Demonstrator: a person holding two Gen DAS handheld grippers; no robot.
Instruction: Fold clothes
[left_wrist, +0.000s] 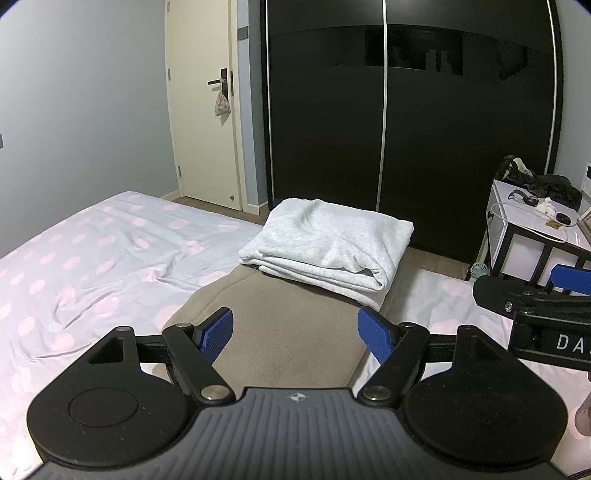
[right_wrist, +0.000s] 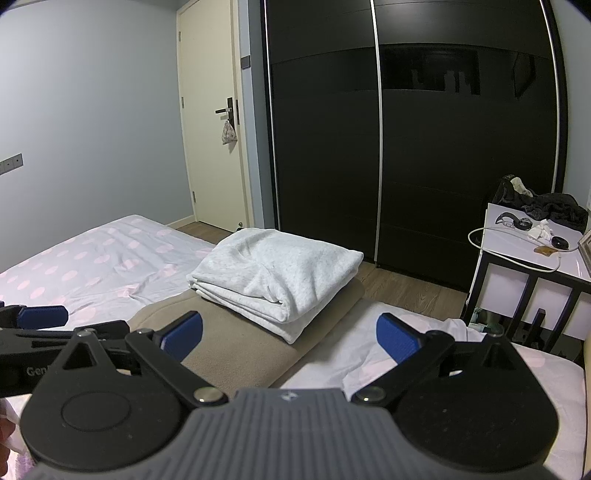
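Observation:
A folded white garment (left_wrist: 328, 242) lies on the far end of a beige cloth (left_wrist: 291, 328) spread on the bed. It also shows in the right wrist view (right_wrist: 277, 275), on the same beige cloth (right_wrist: 236, 343). My left gripper (left_wrist: 295, 334) is open and empty, held above the beige cloth in front of the garment. My right gripper (right_wrist: 290, 338) is open and empty, over the beige cloth's right edge. Each gripper shows at the edge of the other's view.
The bed has a white sheet with pink dots (left_wrist: 92, 251). A black sliding wardrobe (left_wrist: 406, 129) stands behind it. A white side table (right_wrist: 535, 266) with dark clothes and small items stands at the right. A door (left_wrist: 207, 110) is at the back left.

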